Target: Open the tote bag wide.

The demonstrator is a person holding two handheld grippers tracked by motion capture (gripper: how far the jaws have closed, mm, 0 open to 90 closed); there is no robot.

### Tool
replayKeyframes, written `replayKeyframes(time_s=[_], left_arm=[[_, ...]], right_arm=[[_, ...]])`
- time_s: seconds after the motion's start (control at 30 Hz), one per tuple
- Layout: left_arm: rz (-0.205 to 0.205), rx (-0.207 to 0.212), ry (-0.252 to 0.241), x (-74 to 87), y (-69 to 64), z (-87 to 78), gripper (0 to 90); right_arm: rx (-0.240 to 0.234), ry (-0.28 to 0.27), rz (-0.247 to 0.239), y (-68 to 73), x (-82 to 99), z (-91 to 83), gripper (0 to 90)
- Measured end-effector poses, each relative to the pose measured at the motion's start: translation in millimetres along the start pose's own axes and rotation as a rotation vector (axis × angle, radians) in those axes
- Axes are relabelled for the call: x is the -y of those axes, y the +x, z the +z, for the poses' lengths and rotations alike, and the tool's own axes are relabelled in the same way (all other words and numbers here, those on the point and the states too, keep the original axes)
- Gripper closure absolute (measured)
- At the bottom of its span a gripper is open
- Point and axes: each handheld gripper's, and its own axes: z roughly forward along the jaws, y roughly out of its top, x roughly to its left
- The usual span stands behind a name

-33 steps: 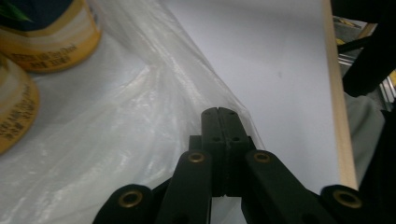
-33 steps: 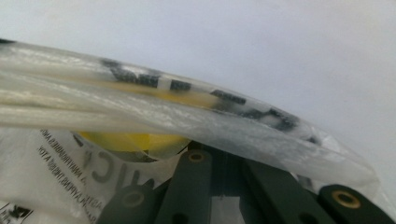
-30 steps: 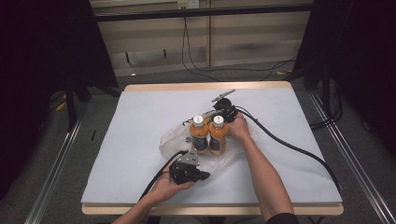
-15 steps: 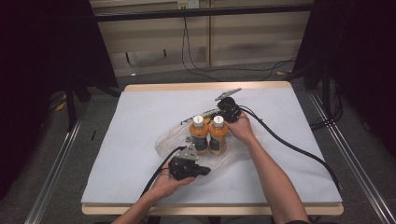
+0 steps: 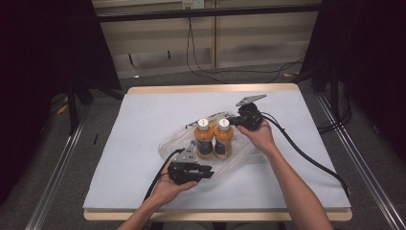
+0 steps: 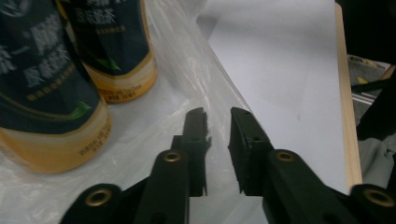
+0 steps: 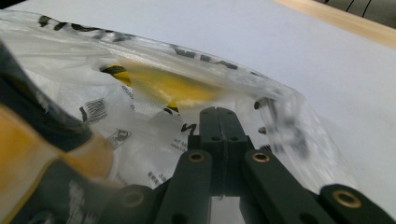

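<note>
Two orange drink bottles [image 5: 203, 140] [image 5: 223, 139] with white caps and dark labels stand side by side inside a clear plastic bag [image 5: 244, 158] at the middle of the table. In the left gripper view the bottles [image 6: 51, 93] rise at the left. My left gripper [image 5: 209, 171] [image 6: 217, 116] lies low at the bag's near side; its jaws have just been opening and stand slightly apart over the film [image 6: 196, 65], pinching nothing. My right gripper [image 5: 231, 120] [image 7: 218, 116] is shut on the bag's far printed edge [image 7: 187, 88], beside the caps.
The bag and bottles rest on a white sheet [image 5: 143, 124] that covers a wooden table [image 5: 210, 88]. Black cables [image 5: 306, 153] trail from both grippers across the right and near parts. Dark floor and metal rails surround the table.
My right gripper has moved right and up, away from the bottles, drawing the bag's edge with it. My left gripper's jaws have parted a little; that hand stayed nearly in place.
</note>
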Motion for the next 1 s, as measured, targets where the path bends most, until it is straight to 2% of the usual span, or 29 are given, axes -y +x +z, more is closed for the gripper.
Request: replayKeyframes(time_s=[0.1, 0.13, 0.17, 0.27, 0.3, 0.4, 0.43, 0.47, 0.5, 0.53, 0.57, 0.67, 0.77, 0.8, 0.83, 0.87, 0.93, 1.0], left_arm=[[-0.008, -0.021, -0.016, -1.6, 3.3, -4.4, 63.9], [-0.007, -0.032, -0.021, -2.0, 3.9, -5.6, 61.6], [-0.010, -0.038, -0.030, -2.0, 4.3, -6.2, 59.1], [-0.019, -0.050, -0.044, -2.1, 5.0, -8.5, 48.4], [-0.021, -0.071, -0.056, -3.0, 3.4, -11.5, 44.9], [-0.016, -0.094, -0.078, -5.4, 3.5, -17.2, 34.4], [-0.027, -0.101, -0.097, -5.8, 3.6, -18.2, 31.8], [-0.027, -0.101, -0.097, -5.8, 3.6, -18.2, 28.9], [-0.024, -0.120, -0.096, -6.6, 4.3, -21.1, 25.4], [-0.024, -0.120, -0.096, -6.6, 4.3, -21.1, 23.2], [-0.020, -0.136, -0.101, -8.0, 3.9, -24.1, 21.6], [-0.012, -0.152, -0.119, -9.8, 3.4, -30.4, 18.3], [-0.005, -0.169, -0.123, -10.8, 2.7, -36.3, 14.7], [-0.016, -0.174, -0.136, -10.8, 2.2, -38.6, 13.7], [-0.015, -0.189, -0.138, -10.1, 2.1, -45.5, 12.7], [-0.015, -0.189, -0.138, -10.1, 2.1, -45.5, 12.0], [-0.022, -0.221, -0.137, -7.0, 0.8, -57.3, 11.1], [-0.023, -0.224, -0.149, -5.1, 1.0, -61.2, 10.1]], right_arm=[[0.007, -0.027, -0.018, 2.8, 6.3, -12.2, 87.8], [0.016, -0.042, -0.016, 3.8, 8.7, -15.4, 77.5], [0.038, -0.047, -0.004, 5.0, 10.9, -18.8, 73.9], [0.034, -0.075, -0.002, 6.8, 16.0, -26.8, 72.8], [0.047, -0.094, -0.002, 9.1, 20.8, -35.3, 64.5], [0.055, -0.123, 0.007, 12.3, 27.8, -49.6, 54.9], [0.063, -0.133, 0.012, 13.5, 29.7, -54.2, 50.6], [0.063, -0.133, 0.012, 13.5, 29.7, -54.2, 50.6], [0.057, -0.148, 0.016, 14.8, 33.6, -63.2, 43.0], [0.057, -0.148, 0.016, 14.8, 33.6, -63.2, 43.0], [0.053, -0.162, 0.017, 16.8, 36.6, -71.0, 36.7], [0.049, -0.174, 0.009, 20.6, 40.5, -82.4, 27.0], [0.048, -0.191, -0.002, 26.1, 44.5, -94.5, 20.6], [0.050, -0.191, 0.000, 27.9, 45.9, -98.8, 18.3], [0.049, -0.194, 0.002, 29.1, 47.6, -103.3, 17.3], [0.049, -0.197, 0.008, 30.3, 49.5, -108.2, 16.4], [0.047, -0.210, 0.008, 31.8, 53.4, -116.9, 15.6], [0.057, -0.232, 0.016, 34.5, 59.2, -128.8, 14.7]])
